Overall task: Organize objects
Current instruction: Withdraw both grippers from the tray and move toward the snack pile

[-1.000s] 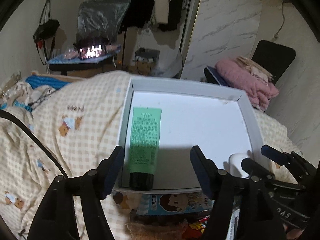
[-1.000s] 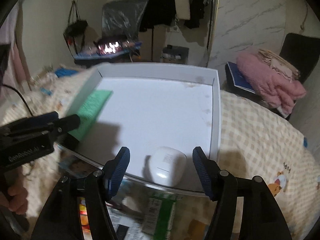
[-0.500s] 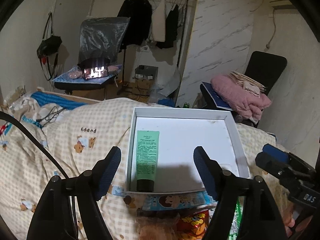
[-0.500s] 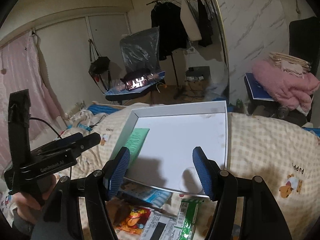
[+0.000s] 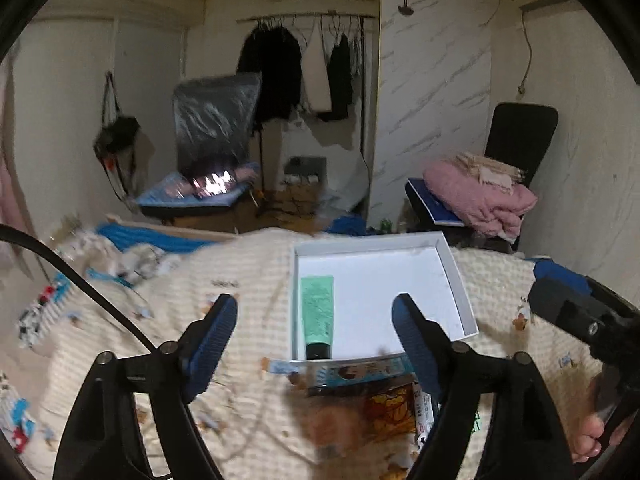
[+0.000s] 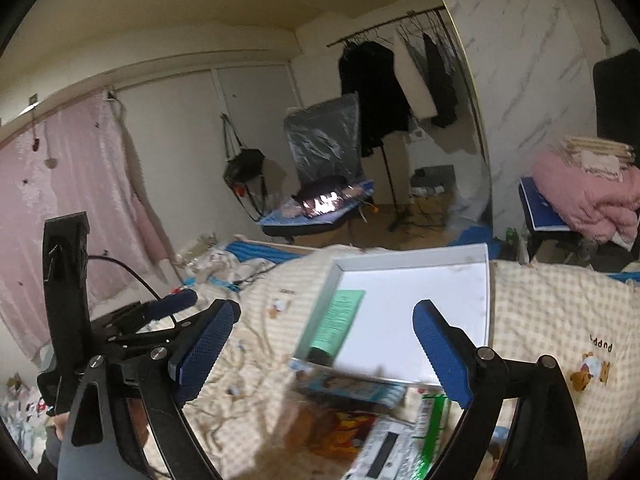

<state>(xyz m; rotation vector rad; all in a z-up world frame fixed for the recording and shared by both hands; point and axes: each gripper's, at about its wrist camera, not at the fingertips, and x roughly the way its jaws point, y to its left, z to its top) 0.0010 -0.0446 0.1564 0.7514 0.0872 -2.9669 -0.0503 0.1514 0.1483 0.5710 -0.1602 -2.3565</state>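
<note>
A shallow white box (image 5: pixel 456 280) lies on the bed, and a green tube (image 5: pixel 318 316) with a black cap rests along its left wall. My left gripper (image 5: pixel 314 308) hovers above and in front of the box, its jaws opening with nothing between them. My right gripper (image 6: pixel 324 312) is also raised short of the box (image 6: pixel 486 300), its jaws opening and empty. The tube (image 6: pixel 340 320) shows in this view too. Each gripper appears in the other's view: the right gripper (image 5: pixel 560 308) at the right edge, the left gripper (image 6: pixel 172 304) at the left. The white case seen earlier is out of sight.
Snack packets lie in front of the box: a blue one (image 5: pixel 360 372), an orange one (image 5: pixel 384 404) and a green-and-white one (image 6: pixel 420 432). A checked quilt (image 5: pixel 248 272) covers the bed. A pink blanket (image 5: pixel 480 196) sits on a black chair. A black cable (image 5: pixel 80 280) crosses at the left.
Both grippers have pulled back and up from the box, which now looks smaller and farther. Both pairs of jaws stand wider. The white case, earlier between the right fingers, is no longer visible.
</note>
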